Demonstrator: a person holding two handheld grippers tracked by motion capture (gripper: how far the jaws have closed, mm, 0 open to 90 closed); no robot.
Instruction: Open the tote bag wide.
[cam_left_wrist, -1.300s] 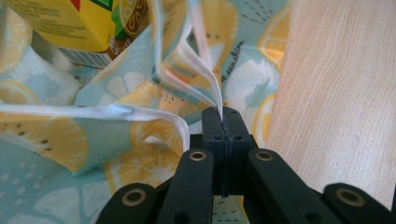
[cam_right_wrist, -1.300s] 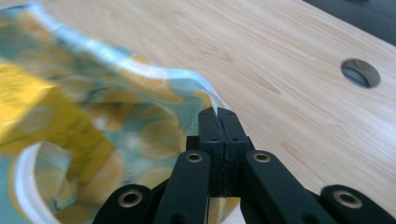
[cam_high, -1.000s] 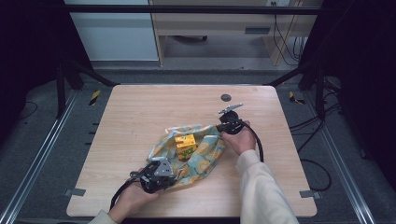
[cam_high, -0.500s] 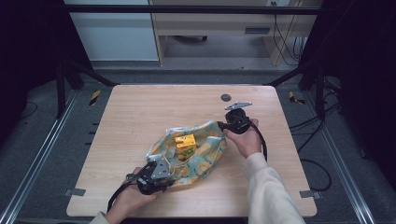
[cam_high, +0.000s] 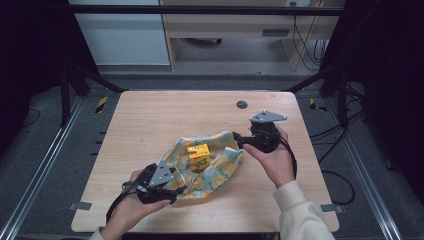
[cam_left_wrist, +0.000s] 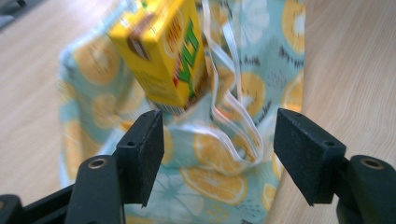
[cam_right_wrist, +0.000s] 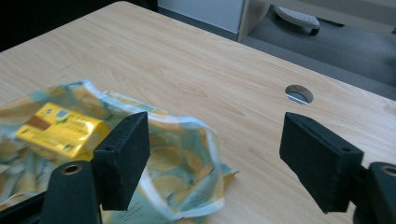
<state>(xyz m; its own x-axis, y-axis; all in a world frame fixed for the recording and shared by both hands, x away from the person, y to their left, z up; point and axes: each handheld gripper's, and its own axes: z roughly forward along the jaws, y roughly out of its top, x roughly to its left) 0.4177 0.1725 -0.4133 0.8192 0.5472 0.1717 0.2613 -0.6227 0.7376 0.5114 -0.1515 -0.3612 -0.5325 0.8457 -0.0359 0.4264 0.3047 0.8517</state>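
Your left tongs (cam_high: 172, 192) sit lowest in the high view, at the near edge of the cloth bag (cam_high: 220, 167), held in your left hand (cam_high: 127, 212). In the left gripper view both jaws stand wide apart and clamp nothing; the bag's white drawstring (cam_left_wrist: 236, 133) loops across the gap between them, over the orange-slice print. Released.

The bag lies crumpled at the centre of the tabletop (cam_high: 150, 125), its mouth toward the right of the frame. A yellow drink carton (cam_high: 198, 156) rests on the fabric near the middle of the bag. In the left gripper view the carton (cam_left_wrist: 163, 51) fills the upper centre, just beyond the left jaw; whether it touches that jaw cannot be told.

Your right tongs (cam_high: 239, 141) are at centre right of the high view, at the bag's far right edge, gripped by your right hand (cam_high: 272, 160). In the right gripper view the jaws are spread wide with nothing between them; the bag's open rim (cam_right_wrist: 201, 140) lies beside the left jaw. Released.

Farther back, a round grommet hole (cam_high: 242, 104) is set in the tabletop, well apart from the bag.
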